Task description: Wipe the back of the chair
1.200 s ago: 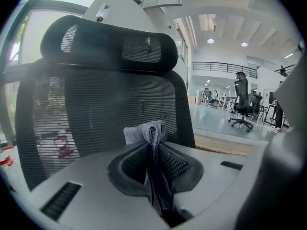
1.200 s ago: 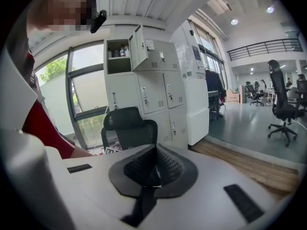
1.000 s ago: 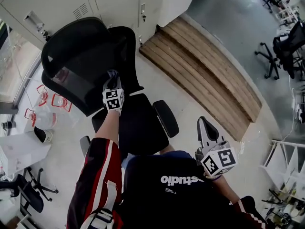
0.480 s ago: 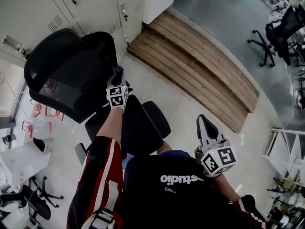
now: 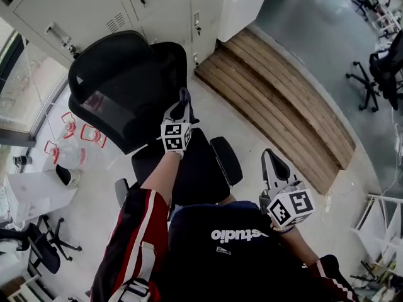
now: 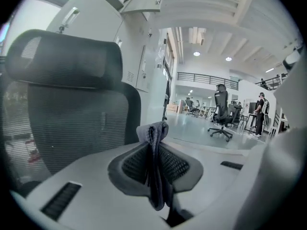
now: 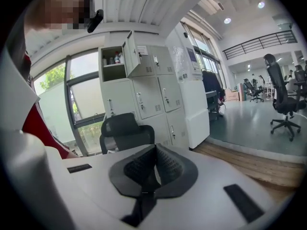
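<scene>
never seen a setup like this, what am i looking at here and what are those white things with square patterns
No robot: a person holds a gripper in each hand; the patterned cubes are part of them. One picture comes from a camera on the person's head, looking down. The other two come from cameras riding on each gripper, looking along its jaws. The left gripper is shut on a grey cloth, close to the back of a black mesh chair. The right gripper is shut and empty, near the person's body. Lockers stand behind the chair.
</scene>
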Action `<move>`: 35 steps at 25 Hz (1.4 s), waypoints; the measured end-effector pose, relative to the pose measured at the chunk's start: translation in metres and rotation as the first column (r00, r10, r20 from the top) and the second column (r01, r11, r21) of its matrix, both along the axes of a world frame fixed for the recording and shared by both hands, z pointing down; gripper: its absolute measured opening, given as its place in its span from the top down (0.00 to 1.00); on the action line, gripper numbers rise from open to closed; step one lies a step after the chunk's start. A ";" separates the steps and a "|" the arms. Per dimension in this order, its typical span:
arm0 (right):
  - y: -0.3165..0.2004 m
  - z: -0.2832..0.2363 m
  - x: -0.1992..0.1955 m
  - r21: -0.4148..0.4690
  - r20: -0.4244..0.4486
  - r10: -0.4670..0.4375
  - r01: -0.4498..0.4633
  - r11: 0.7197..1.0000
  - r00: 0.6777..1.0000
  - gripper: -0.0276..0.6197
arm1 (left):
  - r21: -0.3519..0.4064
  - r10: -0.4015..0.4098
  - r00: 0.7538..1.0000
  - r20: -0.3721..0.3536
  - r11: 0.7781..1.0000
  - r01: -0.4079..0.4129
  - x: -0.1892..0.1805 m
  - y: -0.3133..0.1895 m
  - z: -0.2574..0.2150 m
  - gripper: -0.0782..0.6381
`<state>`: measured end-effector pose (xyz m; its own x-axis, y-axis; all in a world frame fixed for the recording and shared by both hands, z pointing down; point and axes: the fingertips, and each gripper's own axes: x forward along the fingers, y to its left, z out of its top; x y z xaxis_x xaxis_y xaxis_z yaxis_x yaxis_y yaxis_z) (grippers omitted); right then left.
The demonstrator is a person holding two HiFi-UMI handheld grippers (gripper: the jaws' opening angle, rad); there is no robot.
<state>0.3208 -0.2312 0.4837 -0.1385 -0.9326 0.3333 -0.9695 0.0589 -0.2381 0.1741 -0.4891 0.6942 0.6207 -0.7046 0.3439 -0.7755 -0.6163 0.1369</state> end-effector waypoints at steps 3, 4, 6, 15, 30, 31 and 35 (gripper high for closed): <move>-0.010 -0.009 -0.031 0.018 0.016 -0.045 0.045 0.999 0.999 0.95 | -0.007 -0.035 0.999 -0.017 0.999 0.035 -0.043 0.017 -0.021 0.81; -0.012 -0.012 -0.041 0.022 0.023 -0.060 0.060 0.998 0.998 0.95 | -0.008 -0.050 0.998 -0.024 0.999 0.049 -0.059 0.025 -0.029 0.81; -0.018 -0.019 -0.061 0.041 0.031 -0.095 0.093 0.995 0.995 0.95 | 0.010 -0.073 0.997 -0.032 0.997 0.074 -0.091 0.039 -0.051 0.81; -0.043 -0.048 -0.172 0.125 0.023 -0.285 0.280 0.952 0.958 0.94 | 0.191 -0.122 0.992 -0.035 0.973 0.126 -0.225 0.119 -0.178 0.81; -0.033 -0.071 -0.321 0.161 -0.027 -0.388 0.387 0.908 0.921 0.94 | 0.267 -0.199 0.972 -0.121 0.937 0.225 -0.365 0.209 -0.270 0.81; -0.030 -0.072 -0.327 0.160 -0.032 -0.390 0.390 0.907 0.920 0.94 | 0.271 -0.196 0.973 -0.119 0.937 0.222 -0.370 0.212 -0.272 0.81; -0.017 -0.079 -0.341 0.161 -0.066 -0.406 0.411 0.897 0.911 0.94 | 0.274 -0.206 0.969 -0.138 0.932 0.237 -0.387 0.224 -0.280 0.81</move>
